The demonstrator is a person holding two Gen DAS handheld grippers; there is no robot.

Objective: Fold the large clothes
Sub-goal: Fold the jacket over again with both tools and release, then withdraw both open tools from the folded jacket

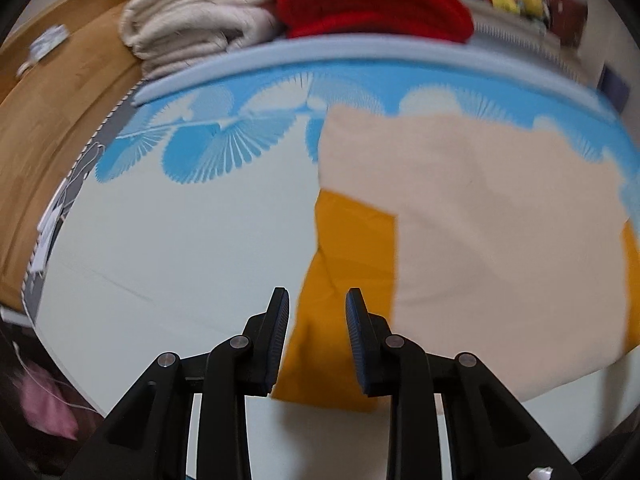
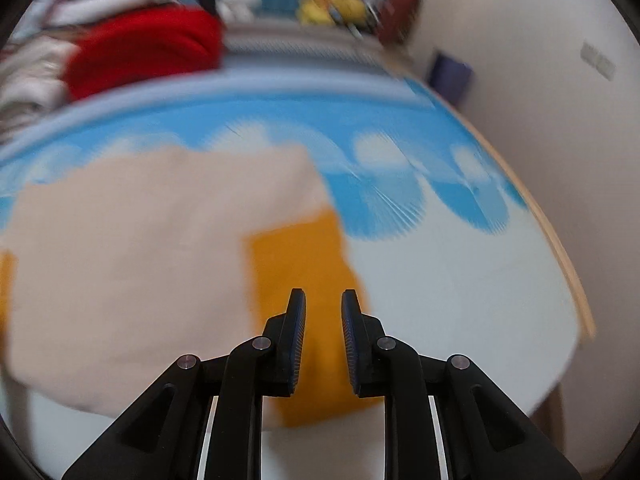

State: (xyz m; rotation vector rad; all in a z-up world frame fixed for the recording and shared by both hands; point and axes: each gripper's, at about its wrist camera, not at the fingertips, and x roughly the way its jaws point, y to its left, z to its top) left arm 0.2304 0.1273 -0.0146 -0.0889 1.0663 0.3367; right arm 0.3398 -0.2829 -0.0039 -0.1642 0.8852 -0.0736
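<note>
Left wrist view: we see our left tongs (image 1: 318,300) held above a bed (image 1: 180,248), its two black fingers parted with a gap and nothing between them. Beneath and beyond them lies the garment (image 1: 480,220), a cream cloth folded over a mustard-yellow layer that shows as a strip at the cloth's left edge, directly under the fingers. The bed's cover is pale with a band of blue fan shapes along the far side. Behind the bed's far edge sit a stack of cream blankets (image 1: 196,20) and a red pile (image 1: 372,4) beside it. A brown surface runs along the left. In the right wrist view, our right tongs (image 2: 323,300) also hang above the bed (image 2: 460,300), fingers a little apart and empty. The garment (image 2: 140,260) lies to their left, its yellow strip under the fingertips. The red pile (image 2: 148,48) sits far left, a white wall to the right. Both views are blurred.
</note>
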